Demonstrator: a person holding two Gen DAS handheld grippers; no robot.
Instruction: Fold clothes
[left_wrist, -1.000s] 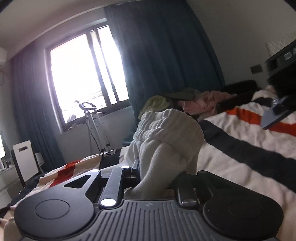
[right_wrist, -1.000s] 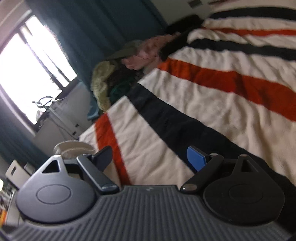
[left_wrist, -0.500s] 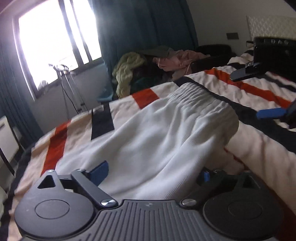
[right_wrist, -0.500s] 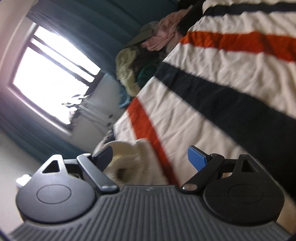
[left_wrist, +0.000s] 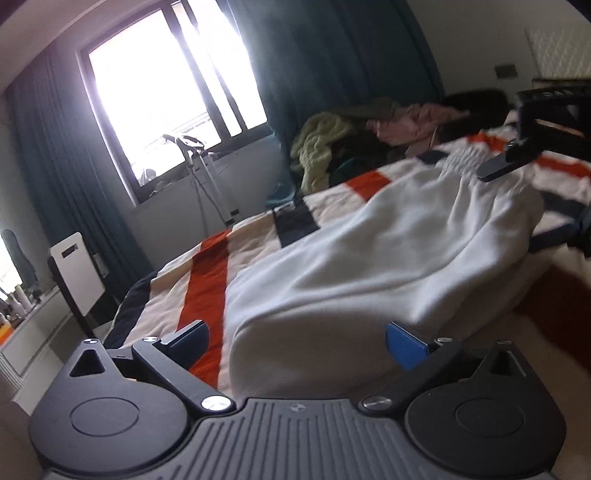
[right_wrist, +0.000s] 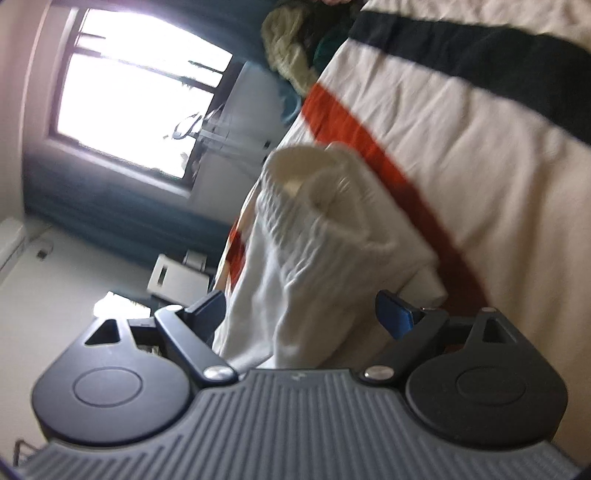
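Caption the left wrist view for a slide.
Open left gripper facing white garment lying on the striped blanket.

No words, labels, brand names or numbers to read anywhere. Only a tiny round mark on the grey ribbed body of the left gripper (left_wrist: 297, 339), too small to make out. Same kind of tiny mark on the right gripper (right_wrist: 301, 314), blurred and not readable.

Left gripper (left_wrist: 295, 345) jaws released white garment (left_wrist: 369, 258), now spread wide.
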